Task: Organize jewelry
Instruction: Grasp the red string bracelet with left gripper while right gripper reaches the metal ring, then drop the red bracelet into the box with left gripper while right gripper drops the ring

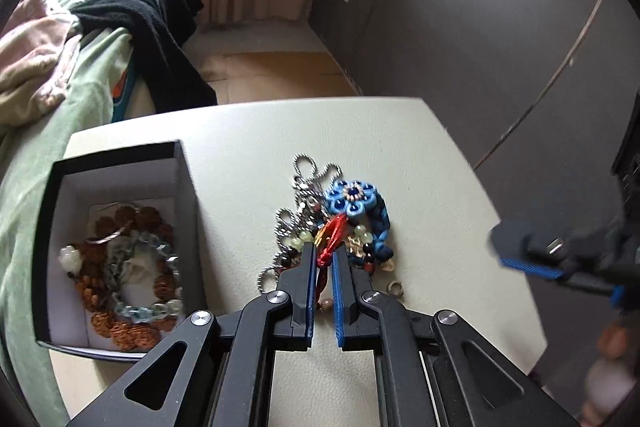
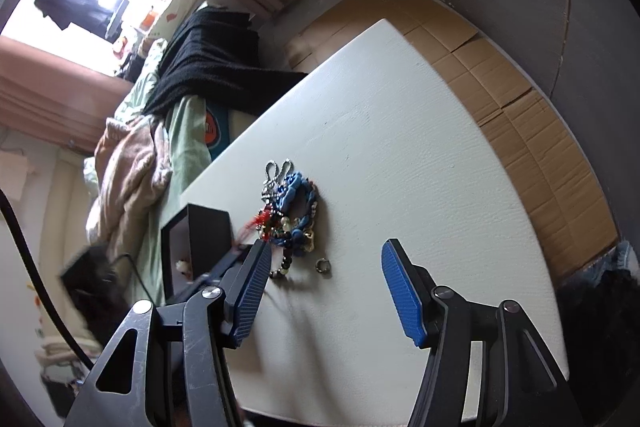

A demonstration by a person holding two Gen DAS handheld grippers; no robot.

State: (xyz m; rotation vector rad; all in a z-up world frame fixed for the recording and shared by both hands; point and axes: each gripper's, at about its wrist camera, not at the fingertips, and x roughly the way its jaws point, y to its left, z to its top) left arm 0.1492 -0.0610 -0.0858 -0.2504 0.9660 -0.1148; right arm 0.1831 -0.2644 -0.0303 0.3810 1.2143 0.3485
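Observation:
A heap of jewelry (image 1: 340,223) lies mid-table: a blue braided flower bracelet (image 1: 354,201), silver chains (image 1: 304,175), bead strings and a red tasselled cord (image 1: 334,237). My left gripper (image 1: 323,251) is shut on the red cord at the heap's near edge. A black box (image 1: 184,187) on the left holds brown and pale bead bracelets (image 1: 128,267). My right gripper (image 2: 324,259) is open and empty, above the table near the heap (image 2: 292,211); it shows blurred in the left wrist view (image 1: 520,251). A small ring (image 2: 323,265) lies apart.
The white table (image 2: 400,147) stands beside a bed with green, pink and black bedding (image 1: 80,67). A dark wall (image 1: 480,27) is behind. Cardboard sheets (image 2: 540,131) cover the floor past the far table edge.

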